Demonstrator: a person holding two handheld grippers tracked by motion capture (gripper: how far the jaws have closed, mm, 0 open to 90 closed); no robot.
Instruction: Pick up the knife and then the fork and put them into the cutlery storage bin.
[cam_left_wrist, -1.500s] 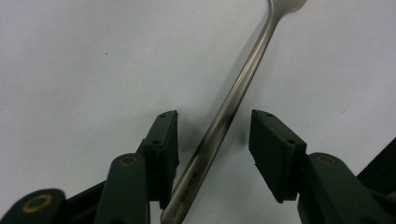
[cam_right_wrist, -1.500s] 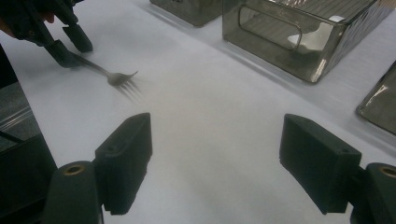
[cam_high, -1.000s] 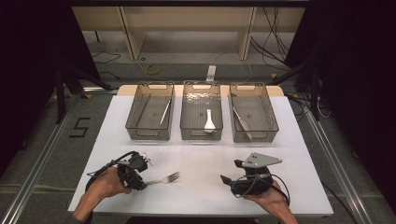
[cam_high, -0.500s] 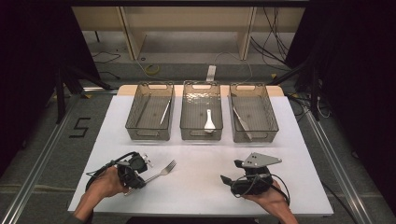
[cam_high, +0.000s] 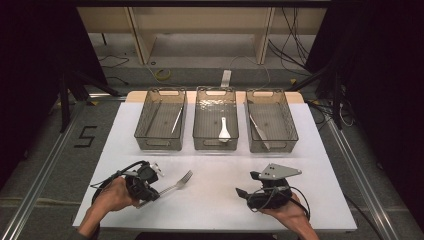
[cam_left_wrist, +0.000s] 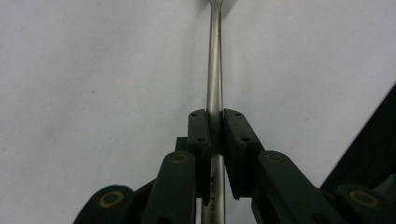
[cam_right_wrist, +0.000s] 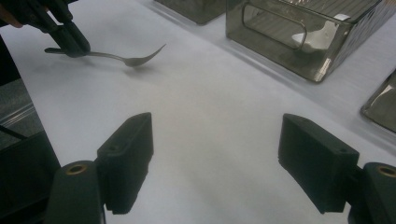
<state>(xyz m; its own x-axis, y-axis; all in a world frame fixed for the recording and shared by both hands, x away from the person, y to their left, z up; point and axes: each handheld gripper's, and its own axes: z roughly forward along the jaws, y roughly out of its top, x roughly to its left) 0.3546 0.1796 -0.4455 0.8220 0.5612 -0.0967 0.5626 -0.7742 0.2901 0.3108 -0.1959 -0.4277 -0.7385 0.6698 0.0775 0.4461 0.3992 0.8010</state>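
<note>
Pinching fork (cam_high: 176, 184) handle, left gripper (cam_high: 150, 187) jaws just closed on it, near table (cam_high: 210, 210) front-left. Fork long axis runs diagonally, tines pointing up-right toward bins (cam_high: 216, 145). Right gripper (cam_right_wrist: 215, 154) jaws spread wide, nothing between, hovering over table.

Both grippers are black. The left gripper (cam_high: 142, 181) trails a looping black cable and carries a small pale block on top. The right gripper (cam_high: 250, 192) bears a grey three-cornered plate with dark dots. The blocky fingers (cam_right_wrist: 127, 154) ride on arms with brass-ringed pivots and small screws.
</note>
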